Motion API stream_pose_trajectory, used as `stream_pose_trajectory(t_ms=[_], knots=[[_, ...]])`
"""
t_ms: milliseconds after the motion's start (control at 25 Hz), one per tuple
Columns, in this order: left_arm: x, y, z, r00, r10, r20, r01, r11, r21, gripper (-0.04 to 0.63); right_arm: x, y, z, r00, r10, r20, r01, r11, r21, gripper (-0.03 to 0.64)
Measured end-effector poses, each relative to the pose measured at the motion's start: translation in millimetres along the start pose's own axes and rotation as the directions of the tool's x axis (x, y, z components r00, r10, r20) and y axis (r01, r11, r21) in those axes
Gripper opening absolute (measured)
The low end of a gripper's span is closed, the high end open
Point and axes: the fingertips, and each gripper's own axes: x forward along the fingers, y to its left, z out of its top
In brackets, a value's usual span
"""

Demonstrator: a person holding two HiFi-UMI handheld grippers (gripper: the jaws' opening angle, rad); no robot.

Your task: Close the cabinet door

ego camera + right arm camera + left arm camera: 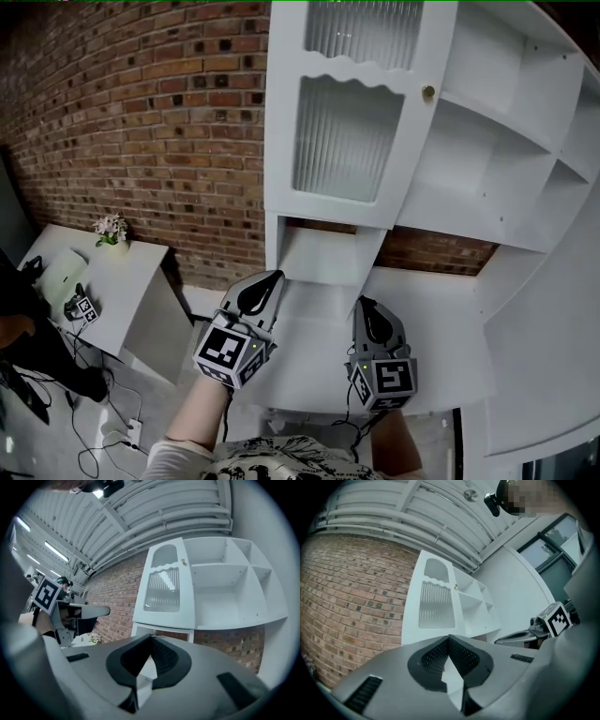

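Observation:
The white cabinet door (352,122) with ribbed glass panes stands swung open to the left, its small brass knob (428,92) on the right edge. Behind it to the right the bare white shelves (497,159) show. Both grippers are held low in front of the cabinet, over the white counter (422,319), well below the door and apart from it. My left gripper (274,278) is shut with nothing in it; its jaws meet at the tip (448,638). My right gripper (362,304) is also shut and empty (151,637). The door (164,590) and knob (183,562) show in the right gripper view.
A brick wall (141,112) runs behind and left of the cabinet. At the left stands a low white desk (131,281) with a small flower pot (111,230) and a marker cube (84,307). Cables lie on the floor (103,441). A curved white wall (553,356) is at the right.

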Motion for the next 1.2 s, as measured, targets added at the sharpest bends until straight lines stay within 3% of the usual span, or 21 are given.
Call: stream_pose_trajectory(t_ms=[240,520,1200], knots=[[-41,3,-42,0.995,0.026,-0.092,-0.028,0.999,-0.024,0.003,-8,34,-10,0.999,0.051,0.006,-0.052,0.997,0.049,0.0],[-52,1,-49,0.991,0.009,-0.132,-0.013,0.999,-0.031,0.003,-12,51,-6,0.999,0.037,0.005,-0.037,0.999,0.006,0.0],[-61,4,-35,0.996,-0.004,-0.086,0.0,0.999,-0.041,0.003,-12,66,-3,1.0,0.027,-0.006,-0.027,0.999,-0.044,0.0]])
